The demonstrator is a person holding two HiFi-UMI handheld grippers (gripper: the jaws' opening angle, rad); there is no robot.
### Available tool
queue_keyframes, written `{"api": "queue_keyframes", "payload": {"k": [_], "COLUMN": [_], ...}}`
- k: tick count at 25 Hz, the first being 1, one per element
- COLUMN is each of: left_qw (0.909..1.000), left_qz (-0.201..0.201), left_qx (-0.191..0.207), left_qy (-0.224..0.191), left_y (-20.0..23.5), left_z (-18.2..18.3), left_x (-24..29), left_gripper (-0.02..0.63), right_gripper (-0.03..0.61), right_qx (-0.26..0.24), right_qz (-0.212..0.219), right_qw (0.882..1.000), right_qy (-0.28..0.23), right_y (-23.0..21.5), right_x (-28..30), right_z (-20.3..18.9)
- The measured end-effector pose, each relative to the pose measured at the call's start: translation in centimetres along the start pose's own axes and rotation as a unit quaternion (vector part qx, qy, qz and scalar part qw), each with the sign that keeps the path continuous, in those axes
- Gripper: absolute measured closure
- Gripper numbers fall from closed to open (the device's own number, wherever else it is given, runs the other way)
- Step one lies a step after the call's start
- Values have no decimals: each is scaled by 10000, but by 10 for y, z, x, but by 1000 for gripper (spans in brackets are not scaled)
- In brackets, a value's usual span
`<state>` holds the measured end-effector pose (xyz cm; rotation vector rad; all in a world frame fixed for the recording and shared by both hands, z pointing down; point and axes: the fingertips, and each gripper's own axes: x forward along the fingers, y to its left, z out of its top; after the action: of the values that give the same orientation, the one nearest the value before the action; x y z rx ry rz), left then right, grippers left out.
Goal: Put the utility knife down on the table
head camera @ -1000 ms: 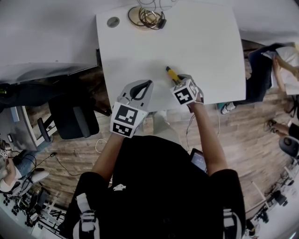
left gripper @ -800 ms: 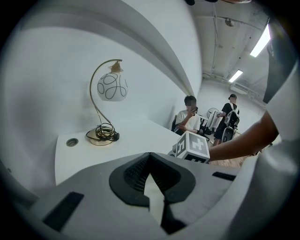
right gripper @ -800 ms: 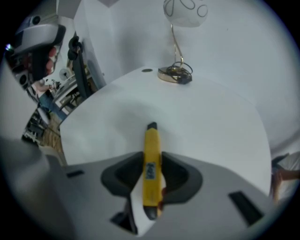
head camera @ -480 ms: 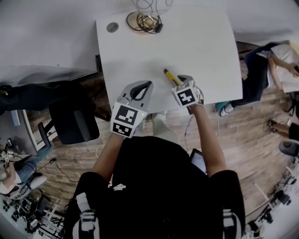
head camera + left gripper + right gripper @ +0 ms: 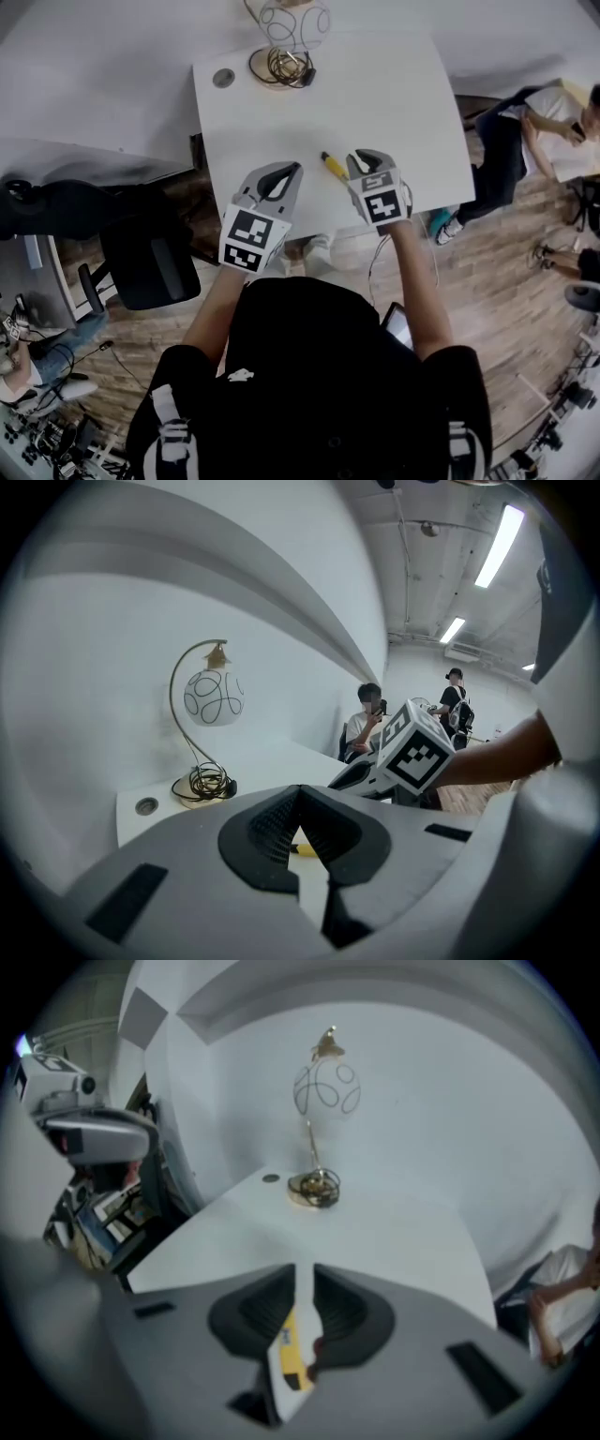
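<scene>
One knife [image 5: 334, 165], one lamp [image 5: 279, 64], two grippers. The yellow knife lies flat on the white counter [image 5: 403, 94], on the person's side of the lamp. Its long axis slants, with the far end aimed roughly at the lamp's base. The right gripper [image 5: 367, 157], just beside the knife, has its jaws slightly parted and grasps nothing. The left gripper [image 5: 292, 171] has its jaws pressed together at the tips, empty.

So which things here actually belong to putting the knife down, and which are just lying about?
In the job: yellow utility knife, lying on the white table; right gripper, tongs apart by it.
Just about: left gripper, tongs shut, empty; brass lamp with white globe shade; round grey cable grommet; black office chair.
</scene>
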<state>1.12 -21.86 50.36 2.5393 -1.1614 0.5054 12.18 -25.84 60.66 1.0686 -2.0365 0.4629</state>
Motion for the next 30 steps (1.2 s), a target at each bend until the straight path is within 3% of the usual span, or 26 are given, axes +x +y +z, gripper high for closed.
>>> {"api": "queue_keyframes", "payload": {"k": [8,17,24,30], "left_qw": [9991,9964,9920,9829], "left_qz": [53,72,73,163], "left_qx": [117,266,552,999], "left_qy": [-393,-799,-1131,-1536], "left_y": [9,9,6,-3], "left_z": [38,76,113,153], "left_x": [-17,-42,-58,-77], "left_gripper": [595,595,595,594], "right_gripper": [528,540,541,543], "right_qx": [261,170,-15,-136], "right_qz": [-249,-531,-729,-889], "right_qw": [9946,9790,9611,9429], "right_qy": [-976,-1960,-2665,-3207], "right_y": [-6,1,10,16], "right_x": [-63,-133,-181,-224], "right_z": [58,114,153,176]}}
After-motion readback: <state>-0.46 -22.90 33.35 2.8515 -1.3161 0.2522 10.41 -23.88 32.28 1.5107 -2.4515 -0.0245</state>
